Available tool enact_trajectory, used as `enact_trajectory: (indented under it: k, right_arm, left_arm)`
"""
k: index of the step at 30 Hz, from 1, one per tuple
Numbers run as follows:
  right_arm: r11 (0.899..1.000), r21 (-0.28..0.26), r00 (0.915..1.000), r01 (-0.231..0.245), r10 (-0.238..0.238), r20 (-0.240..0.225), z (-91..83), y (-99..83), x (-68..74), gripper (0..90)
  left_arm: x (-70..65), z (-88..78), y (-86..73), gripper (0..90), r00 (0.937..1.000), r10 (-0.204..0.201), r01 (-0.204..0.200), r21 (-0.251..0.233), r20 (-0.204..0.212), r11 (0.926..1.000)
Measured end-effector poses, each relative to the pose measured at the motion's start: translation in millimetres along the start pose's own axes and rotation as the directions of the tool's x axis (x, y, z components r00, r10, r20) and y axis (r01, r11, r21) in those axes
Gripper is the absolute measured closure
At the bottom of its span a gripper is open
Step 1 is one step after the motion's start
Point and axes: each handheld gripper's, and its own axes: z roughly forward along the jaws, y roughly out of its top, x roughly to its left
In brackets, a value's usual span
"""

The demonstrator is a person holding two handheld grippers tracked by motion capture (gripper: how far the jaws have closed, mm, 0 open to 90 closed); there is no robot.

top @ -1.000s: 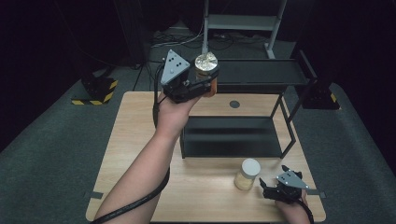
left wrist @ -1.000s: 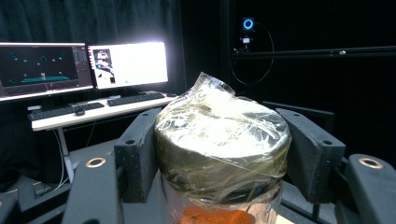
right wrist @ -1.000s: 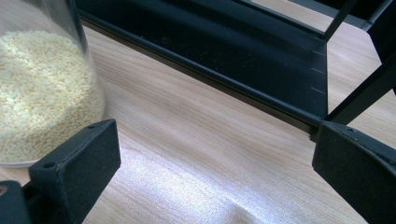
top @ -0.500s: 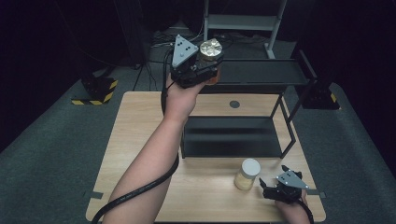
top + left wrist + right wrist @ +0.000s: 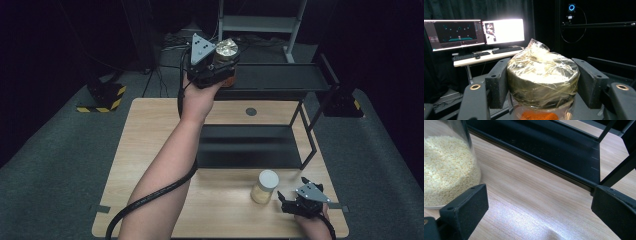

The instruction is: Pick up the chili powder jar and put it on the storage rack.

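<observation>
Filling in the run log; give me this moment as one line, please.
left gripper: shut on gold-lidded jar, raised at rack top shelf | right gripper: open, beside white-lidded jar on table

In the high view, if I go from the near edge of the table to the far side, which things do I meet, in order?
Right hand-held gripper → jar of pale grains → lower shelf of the black rack → round dark spot on the table → left hand-held gripper holding the gold-lidded jar at the top shelf.

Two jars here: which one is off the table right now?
The gold-lidded jar with orange contents, clamped in the left tongs above the rack's top shelf. The white-lidded jar of pale grains stands on the table.
</observation>
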Motion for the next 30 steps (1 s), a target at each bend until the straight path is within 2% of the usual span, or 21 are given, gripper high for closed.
enact_trajectory:
  k: [11,16,30]
  right_arm:
    - [1.0,0.001,1.0,0.0,0.0,0.0,0.0,0.1,0.0,0.3]
    - [1.0,0.0,1.0,-0.001,0.001,0.0,0.0,0.0,0.0,0.3]
    - [1.0,0.002,1.0,-0.002,0.002,-0.001,0.2,0.3,-0.4,0.3]
  left_arm:
    - [2.0,5.0,-2.6,34.7,0.9999,-0.017,0.017,0.02,-0.001,0.9997]
    - [3.8,7.0,-4.7,34.7,0.9993,-0.038,0.038,0.023,-0.005,0.999]
    - [4.0,11.7,-4.5,34.2,0.9992,-0.039,0.039,0.029,-0.006,0.9988]
